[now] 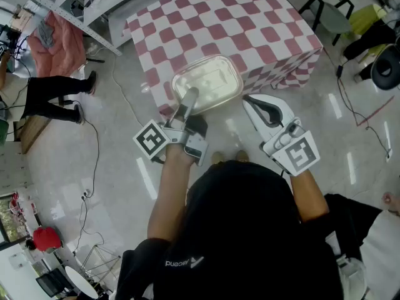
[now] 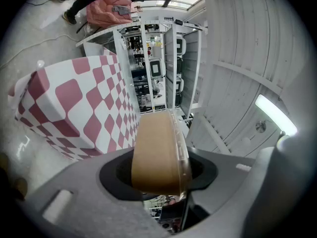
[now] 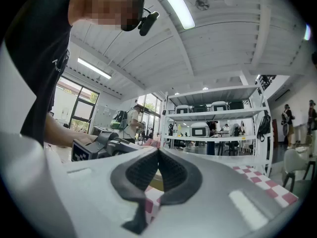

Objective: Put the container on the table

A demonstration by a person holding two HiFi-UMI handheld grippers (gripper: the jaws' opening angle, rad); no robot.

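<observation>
My left gripper (image 1: 189, 96) is shut on the near rim of a shallow tan container with a clear lid (image 1: 207, 83). The container hangs over the near edge of the red-and-white checkered table (image 1: 237, 24). In the left gripper view the container (image 2: 157, 152) stands on edge between the jaws of the left gripper (image 2: 161, 175), with the table's cloth (image 2: 74, 108) to the left. My right gripper (image 1: 249, 101) hovers to the right of the container, apart from it. Its black pads (image 3: 148, 170) meet at the tips with nothing between them.
A person in black trousers (image 1: 53, 94) stands at the left by a pink cloth (image 1: 62, 42). Cables (image 1: 94, 161) trail over the glossy floor. Chairs (image 1: 328, 11) stand past the table's right corner. White shelf racks (image 3: 213, 125) fill the background.
</observation>
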